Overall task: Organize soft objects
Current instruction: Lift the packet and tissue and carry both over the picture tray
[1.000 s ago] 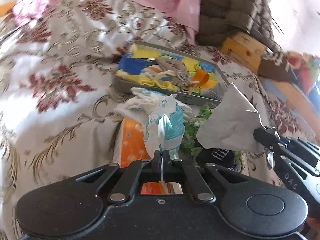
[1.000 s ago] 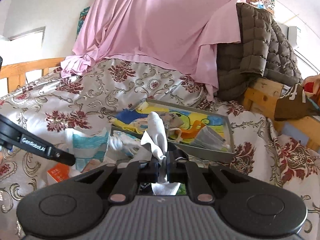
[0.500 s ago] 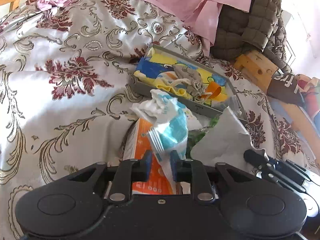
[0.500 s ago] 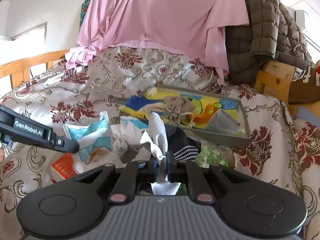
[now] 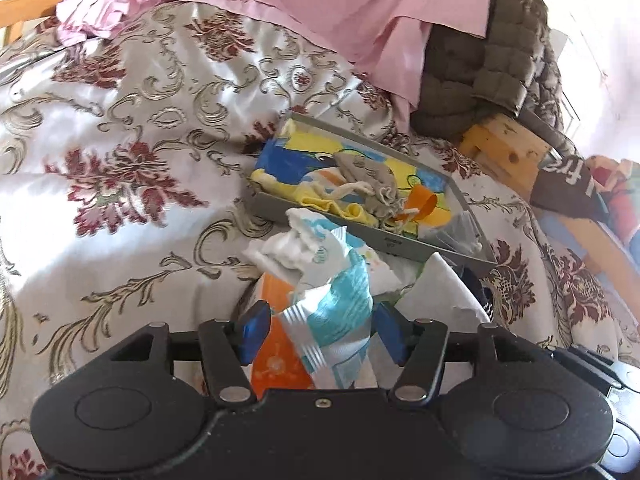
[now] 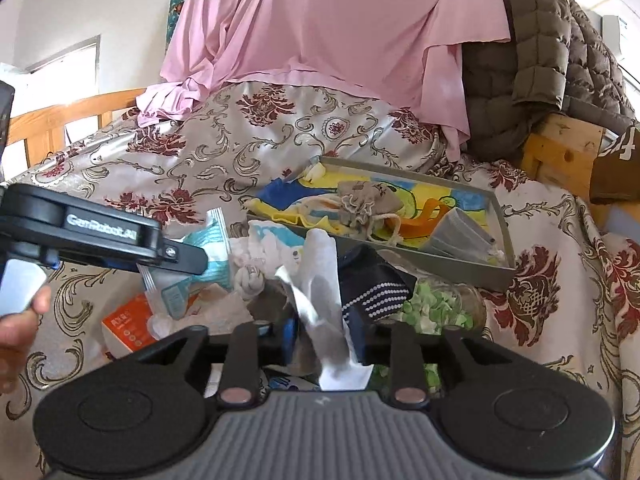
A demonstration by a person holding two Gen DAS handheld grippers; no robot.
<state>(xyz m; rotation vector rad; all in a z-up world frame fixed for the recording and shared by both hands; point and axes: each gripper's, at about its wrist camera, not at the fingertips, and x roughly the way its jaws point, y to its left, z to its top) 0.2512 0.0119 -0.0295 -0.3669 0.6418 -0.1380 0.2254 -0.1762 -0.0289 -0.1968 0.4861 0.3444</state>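
A pile of soft things lies on the floral bedspread in front of a grey tray. My left gripper is open; the white-and-teal tissue packet lies loose between its jaws, over an orange packet. My right gripper has its jaws parted, with a white sock standing between them; whether the pads touch it is unclear. A navy striped sock lies beside it. The tray holds a yellow-blue cloth, a grey drawstring pouch and a grey mask.
A pink sheet and an olive quilted jacket hang behind the tray. A wooden bed frame is at right, a wooden rail at left. A clear bag of green bits lies below the tray.
My left gripper has opened and let go of the tissue packet. My right gripper's jaws have parted around the white sock. Both grippers have moved lower toward the pile.
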